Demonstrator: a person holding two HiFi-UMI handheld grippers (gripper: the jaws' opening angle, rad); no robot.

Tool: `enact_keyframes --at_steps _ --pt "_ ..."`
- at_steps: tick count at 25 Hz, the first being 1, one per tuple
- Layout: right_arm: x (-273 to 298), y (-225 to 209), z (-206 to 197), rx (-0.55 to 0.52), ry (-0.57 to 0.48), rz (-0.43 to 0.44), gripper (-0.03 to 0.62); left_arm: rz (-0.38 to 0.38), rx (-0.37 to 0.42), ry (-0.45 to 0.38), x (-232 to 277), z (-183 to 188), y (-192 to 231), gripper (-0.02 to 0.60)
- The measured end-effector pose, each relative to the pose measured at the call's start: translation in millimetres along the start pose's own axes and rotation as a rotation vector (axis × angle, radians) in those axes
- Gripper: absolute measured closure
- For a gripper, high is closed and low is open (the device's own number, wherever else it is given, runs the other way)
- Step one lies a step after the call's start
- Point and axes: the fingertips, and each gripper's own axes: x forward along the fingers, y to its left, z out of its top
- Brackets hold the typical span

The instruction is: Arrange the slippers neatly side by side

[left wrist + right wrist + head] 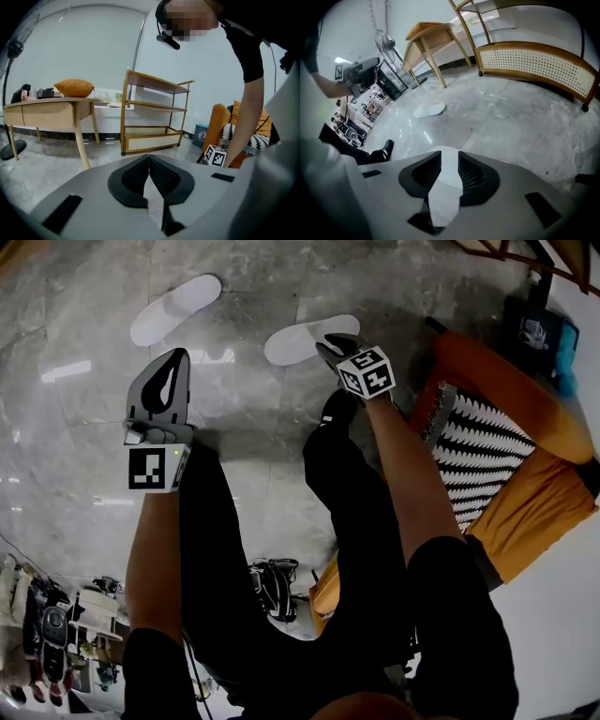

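Observation:
Two white slippers lie on the grey marble floor. One slipper point(176, 307) is far left, set at a slant. The other slipper point(298, 341) lies to its right, and my right gripper point(330, 343) hangs low at its near end. In the right gripper view the jaws of that gripper point(449, 157) stand apart, with this slipper point(449, 171) showing white in the gap under them; the far slipper point(429, 110) lies beyond. My left gripper point(173, 354) floats over bare floor below the far slipper. Its jaws point(149, 158) meet at the tips with nothing between them.
An orange armchair point(525, 399) with a black-and-white cushion point(487, 451) stands close on the right. The person's black-clad legs and a shoe point(337, 409) are just below the right gripper. A wooden rack point(154, 117), a desk point(47, 110) and a fan point(384, 42) stand farther off. Clutter point(56, 634) sits at the lower left.

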Motion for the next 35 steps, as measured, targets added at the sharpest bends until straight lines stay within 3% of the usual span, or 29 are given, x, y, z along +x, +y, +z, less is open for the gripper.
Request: enact_keyframes --at_steps 9,15,19,26,35 --pt "56 -14 -33 -0.013 0.076 0.002 0.464 -0.015 0.006 0.016 16 -48 9 0.566" --pt "74 -19 -42 -0.009 0.122 0.014 0.467 -0.027 0.011 0.014 13 -55 9 0.566" --pt "72 -16 -44 -0.039 0.141 0.017 0.529 -0.020 0.014 0.021 2 -59 13 0.566" --pt "60 -6 -34 -0.137 0.175 0.030 0.554 0.014 0.002 0.044 -10 -64 20 0.566" --pt "36 23 15 -0.234 0.179 0.044 0.556 0.038 -0.032 0.084 -42 -56 23 0.566"
